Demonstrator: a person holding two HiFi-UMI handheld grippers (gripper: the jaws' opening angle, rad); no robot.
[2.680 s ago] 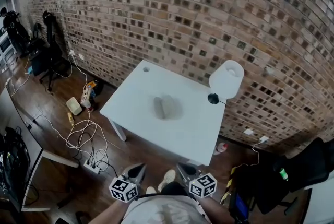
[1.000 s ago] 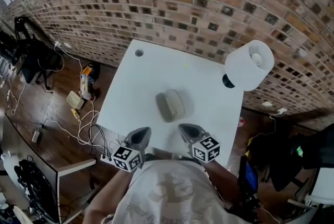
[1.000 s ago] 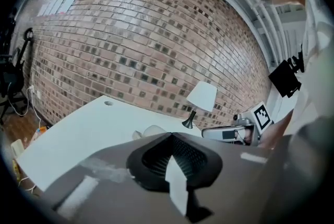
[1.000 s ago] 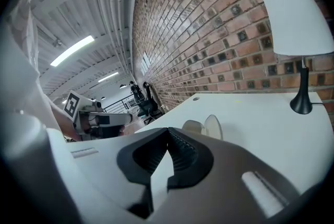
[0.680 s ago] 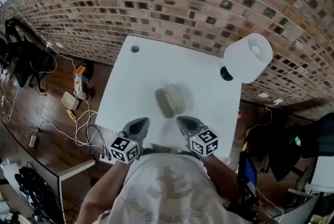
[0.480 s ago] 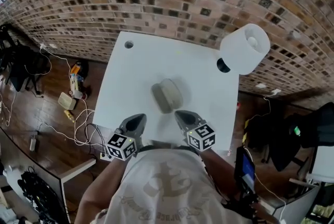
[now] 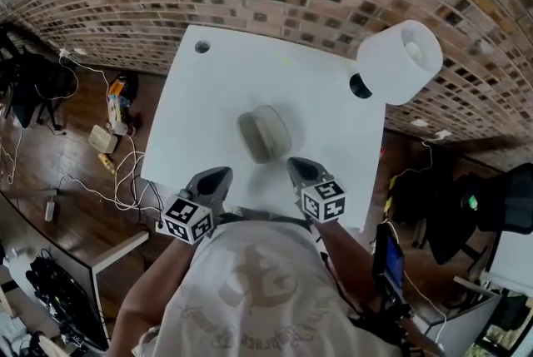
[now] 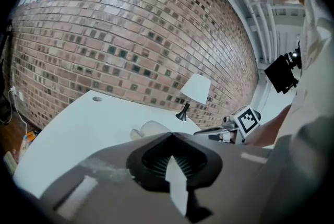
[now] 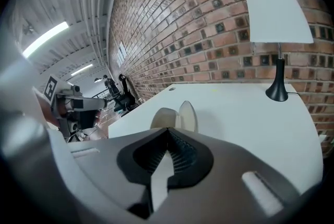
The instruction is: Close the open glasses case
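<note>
- Left claw (image 7: 215, 178) low over the near edge of the worktop (image 7: 216, 89), near-left of the glasses case (image 7: 264, 133), tipped slightly down; jaws closed, nothing held.
- Right claw (image 7: 300, 168) near-right of case, angled down; jaws fully closed, empty, clear of case.
- Case mid-worktop, open, lid up.

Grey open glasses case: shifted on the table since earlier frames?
No. The grey oval glasses case keeps its place against the table's round hole and black lamp base.
</note>
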